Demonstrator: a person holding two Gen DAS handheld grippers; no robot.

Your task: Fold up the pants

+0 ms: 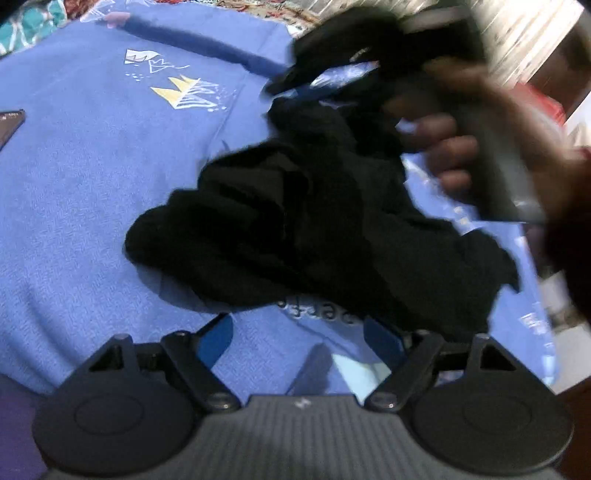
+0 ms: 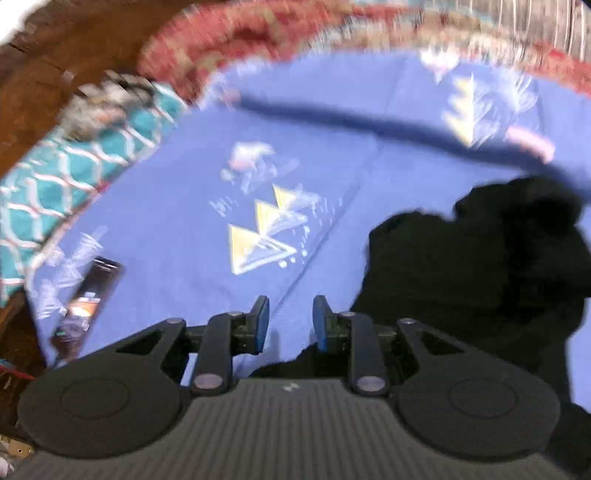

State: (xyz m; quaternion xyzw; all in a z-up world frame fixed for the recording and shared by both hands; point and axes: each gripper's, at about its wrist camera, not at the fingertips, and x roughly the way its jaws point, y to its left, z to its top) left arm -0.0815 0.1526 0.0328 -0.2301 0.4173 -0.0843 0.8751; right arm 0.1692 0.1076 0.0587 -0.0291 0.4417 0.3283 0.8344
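The black pants lie crumpled in a heap on a blue printed sheet. My left gripper is open and empty, just short of the heap's near edge. In the left wrist view the right gripper body and the hand holding it hover blurred over the far right of the heap. In the right wrist view the pants sit to the right, and my right gripper is open with a moderate gap, nothing between its blue pads, above the sheet.
A dark phone lies on the sheet's left side, also at the left edge of the left wrist view. A teal patterned cloth and a red patterned rug border the sheet. Brown wooden surface at far left.
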